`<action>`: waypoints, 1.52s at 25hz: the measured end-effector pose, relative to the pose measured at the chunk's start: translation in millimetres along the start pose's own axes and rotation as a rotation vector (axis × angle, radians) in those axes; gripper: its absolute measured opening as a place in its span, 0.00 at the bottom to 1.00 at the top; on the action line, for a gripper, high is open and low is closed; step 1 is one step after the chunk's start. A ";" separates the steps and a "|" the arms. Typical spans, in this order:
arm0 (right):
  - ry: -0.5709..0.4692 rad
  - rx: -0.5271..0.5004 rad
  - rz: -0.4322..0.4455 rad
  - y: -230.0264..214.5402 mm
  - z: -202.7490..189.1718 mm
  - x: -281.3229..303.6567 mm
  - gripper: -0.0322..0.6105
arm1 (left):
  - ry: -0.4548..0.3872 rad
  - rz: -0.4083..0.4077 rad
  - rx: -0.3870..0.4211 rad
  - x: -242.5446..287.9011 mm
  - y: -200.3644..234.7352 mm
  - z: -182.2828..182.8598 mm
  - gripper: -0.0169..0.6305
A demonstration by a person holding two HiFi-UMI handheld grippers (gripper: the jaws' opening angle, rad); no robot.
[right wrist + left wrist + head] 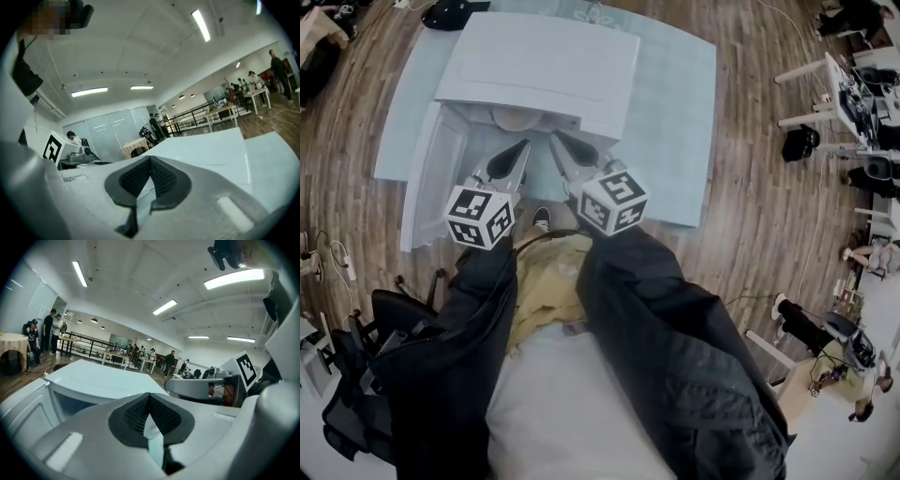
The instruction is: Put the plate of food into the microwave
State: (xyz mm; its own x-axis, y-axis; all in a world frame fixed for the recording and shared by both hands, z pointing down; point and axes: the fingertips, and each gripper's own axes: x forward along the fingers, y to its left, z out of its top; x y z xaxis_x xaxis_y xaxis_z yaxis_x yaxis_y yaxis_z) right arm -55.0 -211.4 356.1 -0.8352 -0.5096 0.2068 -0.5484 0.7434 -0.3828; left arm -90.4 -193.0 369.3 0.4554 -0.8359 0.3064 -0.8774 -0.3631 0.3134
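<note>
We find pale round plate [521,119] already inside white box-shaped microwave [546,64]; food too small to tell. White door [431,176] open at left. Left gripper [523,146] and right gripper [556,139]: the 2 pairs of jaws together, empty, just outside opening. We judge placing done.

A pale blue counter [684,112] stood on a wooden floor [769,234]. A black office chair [356,375] sat at the lower left, with white desks [825,84] and a black bag [800,142] off to the right. Farther back, people [49,331] stood near a cloth-covered round table [11,345] and a black railing [89,341], under ceiling light strips [233,278].
</note>
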 end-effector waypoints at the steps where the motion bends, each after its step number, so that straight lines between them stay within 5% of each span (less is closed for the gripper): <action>1: -0.010 -0.029 -0.007 0.7 6.1 -2.4 0.04 | -0.014 0.001 0.016 -0.7 -2.3 7.5 0.02; 14: -0.115 -0.317 -0.064 8.5 56.3 -19.8 0.04 | -0.109 0.070 0.250 -2.3 -22.1 65.6 0.02; 38: -0.076 -0.373 -0.100 11.8 50.2 -22.2 0.04 | -0.060 0.079 0.226 -1.4 -20.3 49.4 0.02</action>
State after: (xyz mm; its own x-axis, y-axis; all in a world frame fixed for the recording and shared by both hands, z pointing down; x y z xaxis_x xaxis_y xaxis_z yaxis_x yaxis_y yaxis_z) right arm -40.9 -213.1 301.7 -0.7792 -0.6075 0.1541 -0.6158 0.7879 -0.0077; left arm -80.7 -204.8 318.1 0.3805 -0.8858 0.2655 -0.9243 -0.3733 0.0793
